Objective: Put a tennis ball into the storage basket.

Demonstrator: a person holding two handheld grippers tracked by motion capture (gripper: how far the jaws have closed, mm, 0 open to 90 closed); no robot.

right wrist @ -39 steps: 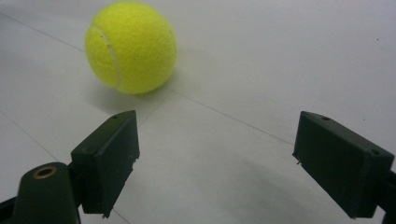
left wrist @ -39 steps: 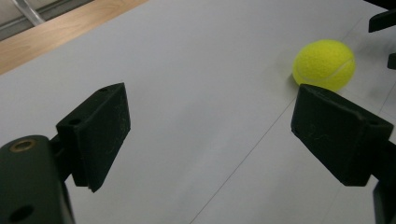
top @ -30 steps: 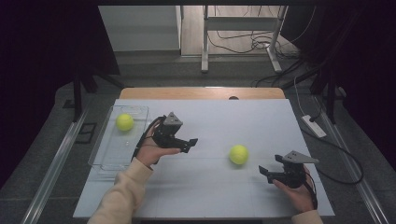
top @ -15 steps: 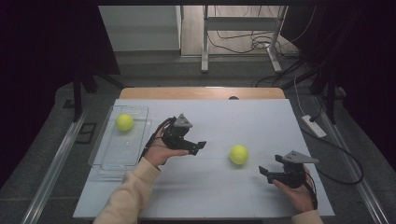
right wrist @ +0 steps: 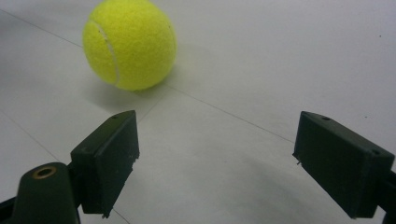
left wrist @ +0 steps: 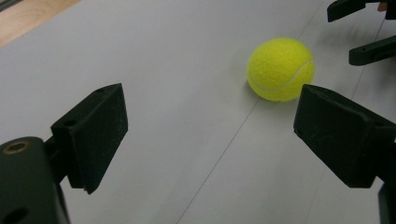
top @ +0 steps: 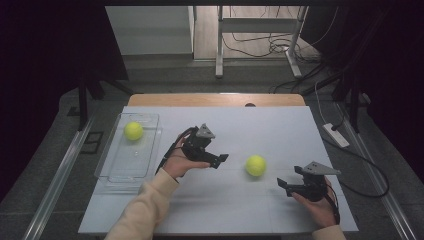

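A yellow tennis ball (top: 255, 165) lies on the white table between my two grippers. My left gripper (top: 221, 160) is a short way to the ball's left, pointing at it. Its jaws have just been opening and stand open with nothing between them. In the left gripper view the ball (left wrist: 280, 69) sits ahead of the gripper (left wrist: 210, 126), near the right jaw. My right gripper (top: 283, 186) rests open to the ball's right and nearer me. In the right gripper view the ball (right wrist: 129, 44) lies ahead and left of the gripper (right wrist: 224, 158). A second tennis ball (top: 133, 131) lies in a clear tray (top: 112, 170).
The clear tray stands along the table's left side. The right gripper's jaws (left wrist: 369, 28) show at the top right of the left gripper view. A white power strip (top: 336, 135) and cables lie on the floor off the table's right edge.
My left gripper has moved right across the table, away from the tray and closer to the loose ball. The right gripper and both balls have stayed put.
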